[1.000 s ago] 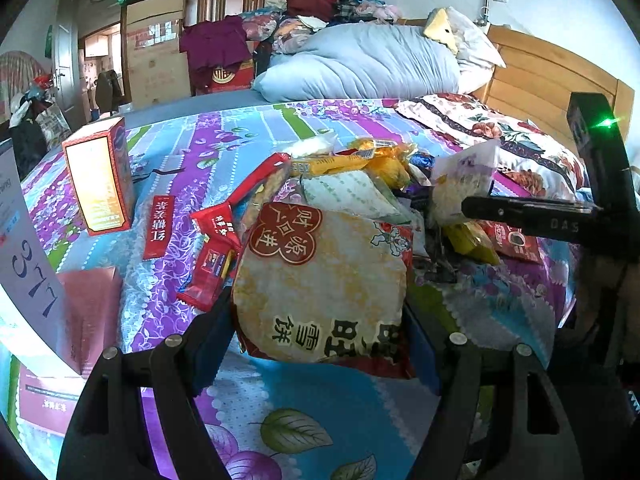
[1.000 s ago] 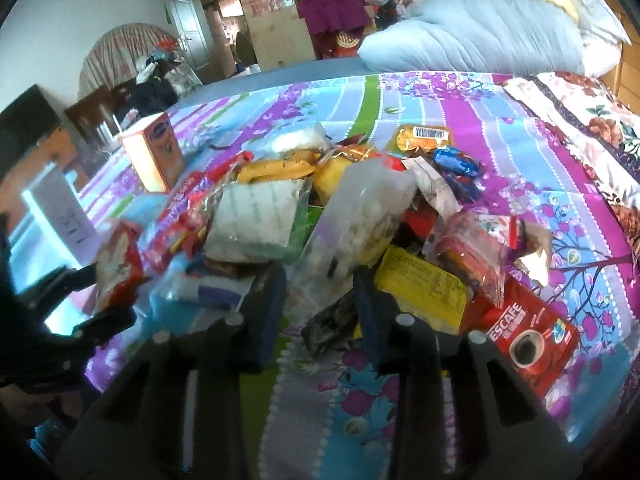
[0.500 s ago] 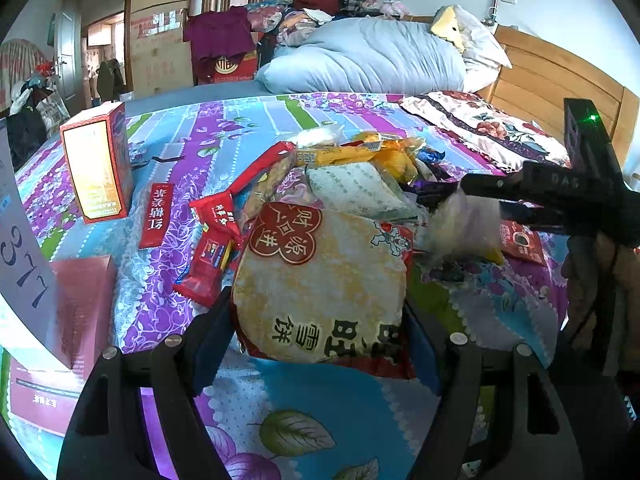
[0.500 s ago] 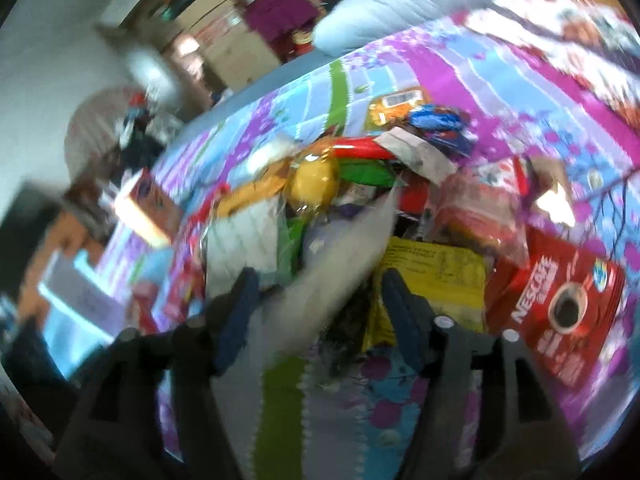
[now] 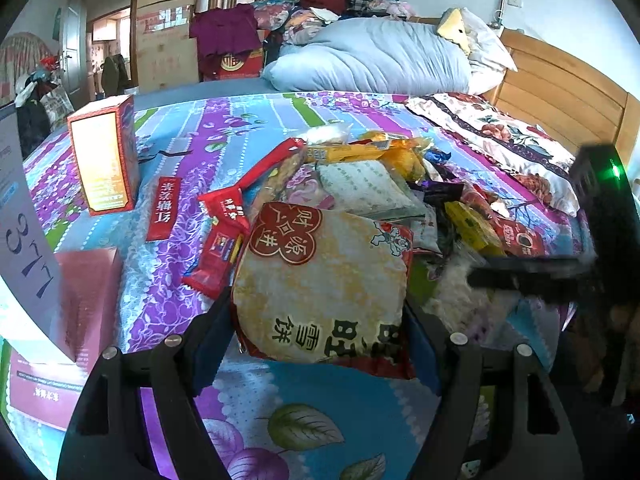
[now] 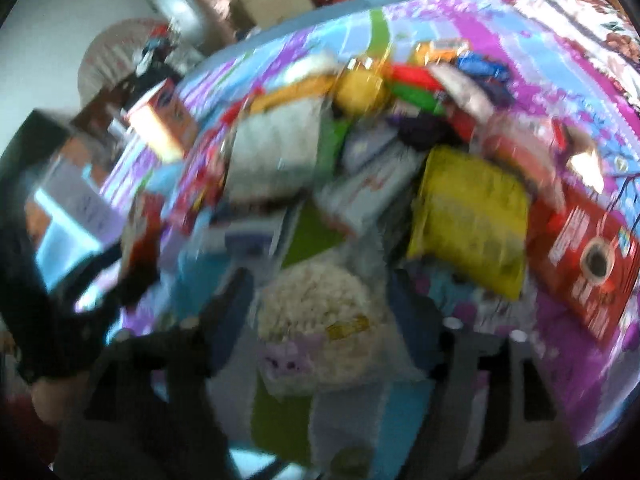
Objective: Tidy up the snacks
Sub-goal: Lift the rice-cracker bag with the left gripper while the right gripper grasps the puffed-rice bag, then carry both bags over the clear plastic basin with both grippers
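Yellow rice-cracker bag (image 5: pixel 320 280) w/ red trim sits pinched btwn left tongs (image 5: pixel 320 332), low on the floral bedspread (image 5: pixel 224 120). Right tongs (image 6: pixel 320 304) are opening; clear popcorn bag (image 6: pixel 316 312) lies btwn the pads, blurred, contact hard to tell. Snack pile (image 5: pixel 372 184) at 12 o'clock of the cracker bag, orange box (image 5: pixel 102 156) at 10, red coffee box (image 6: pixel 588 256) at 3 in right view
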Tool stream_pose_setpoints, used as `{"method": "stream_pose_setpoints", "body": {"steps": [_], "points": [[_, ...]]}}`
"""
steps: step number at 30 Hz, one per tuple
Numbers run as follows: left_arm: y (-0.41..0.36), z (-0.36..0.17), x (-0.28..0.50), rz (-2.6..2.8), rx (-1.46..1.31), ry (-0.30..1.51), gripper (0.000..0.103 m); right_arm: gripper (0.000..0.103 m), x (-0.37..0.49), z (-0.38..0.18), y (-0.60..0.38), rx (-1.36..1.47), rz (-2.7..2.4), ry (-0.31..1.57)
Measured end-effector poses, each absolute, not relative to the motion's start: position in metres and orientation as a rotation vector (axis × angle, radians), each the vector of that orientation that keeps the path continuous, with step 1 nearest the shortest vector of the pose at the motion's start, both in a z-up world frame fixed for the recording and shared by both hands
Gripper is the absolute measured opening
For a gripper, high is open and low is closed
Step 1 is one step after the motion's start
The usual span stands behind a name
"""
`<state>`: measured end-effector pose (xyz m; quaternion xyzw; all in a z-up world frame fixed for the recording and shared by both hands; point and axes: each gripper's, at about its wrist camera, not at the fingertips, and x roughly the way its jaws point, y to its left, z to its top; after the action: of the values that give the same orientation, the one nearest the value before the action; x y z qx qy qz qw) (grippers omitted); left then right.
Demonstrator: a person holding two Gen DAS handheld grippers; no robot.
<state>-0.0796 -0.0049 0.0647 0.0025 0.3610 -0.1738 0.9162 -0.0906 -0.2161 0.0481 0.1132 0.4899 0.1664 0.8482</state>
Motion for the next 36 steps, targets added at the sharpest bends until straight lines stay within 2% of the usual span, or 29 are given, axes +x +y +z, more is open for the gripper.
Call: {"method": "stream_pose_setpoints", "body": {"steps": [4,8,10,11,14,20,22,36], "points": [[-0.002,0.064,-0.083,-0.356,0.007,0.745,0.079,0.089,-0.100,0.046,-0.209,0.148,0.354,1.044],[-0.001,0.064,-0.085,-0.349,0.013,0.750,0.079,0.091,-0.101,0.044,-0.192,0.010,0.342,1.066],[0.000,0.065,-0.085,-0.346,0.012,0.752,0.079,0.096,-0.103,0.038,-0.180,-0.099,0.317,1.078],[0.001,0.065,-0.085,-0.344,0.011,0.753,0.079,0.095,-0.104,0.034,-0.175,-0.142,0.307,1.084],[0.002,0.068,-0.085,-0.337,0.009,0.753,0.079,0.082,-0.107,0.029,-0.179,-0.111,0.321,1.078],[0.010,0.086,-0.090,-0.317,0.027,0.724,0.078,0.080,-0.113,0.049,-0.196,-0.013,0.305,1.009],[0.014,0.095,-0.091,-0.307,0.023,0.717,0.078,0.077,-0.114,0.065,-0.198,0.015,0.309,0.973],[0.095,0.210,-0.116,-0.146,-0.018,0.501,0.078,0.072,-0.081,0.210,-0.126,0.023,0.470,0.651]]}}
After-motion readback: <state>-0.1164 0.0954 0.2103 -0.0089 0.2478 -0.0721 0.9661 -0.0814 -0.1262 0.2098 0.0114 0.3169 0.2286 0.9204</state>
